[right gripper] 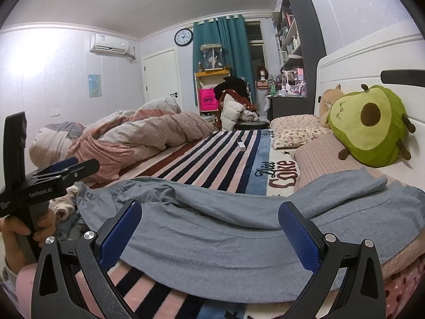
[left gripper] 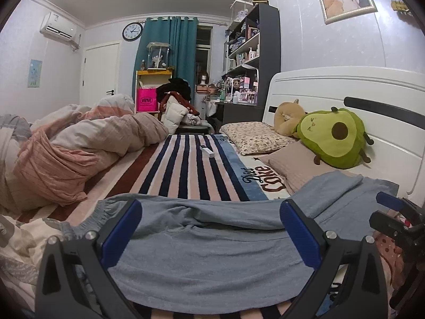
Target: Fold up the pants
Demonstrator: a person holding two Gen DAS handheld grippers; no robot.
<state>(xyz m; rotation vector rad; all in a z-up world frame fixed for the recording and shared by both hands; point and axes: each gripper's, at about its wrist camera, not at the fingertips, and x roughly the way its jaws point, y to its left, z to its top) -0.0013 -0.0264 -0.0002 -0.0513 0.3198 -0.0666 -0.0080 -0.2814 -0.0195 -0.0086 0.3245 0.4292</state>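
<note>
The grey-blue pants (left gripper: 202, 252) are lying spread across the near edge of the striped blanket (left gripper: 196, 164), waistband to the left and legs reaching toward the pillows, while the left gripper (left gripper: 212, 228) and the right gripper (right gripper: 209, 228) are both hovering over them with jaws spread wide and holding nothing. I am thinking a grip may catch only the top layer, or the blanket too, because the cloth is lying loose and wrinkled. The near hem is being hidden behind the gripper bodies, so where it lies stays unclear.
</note>
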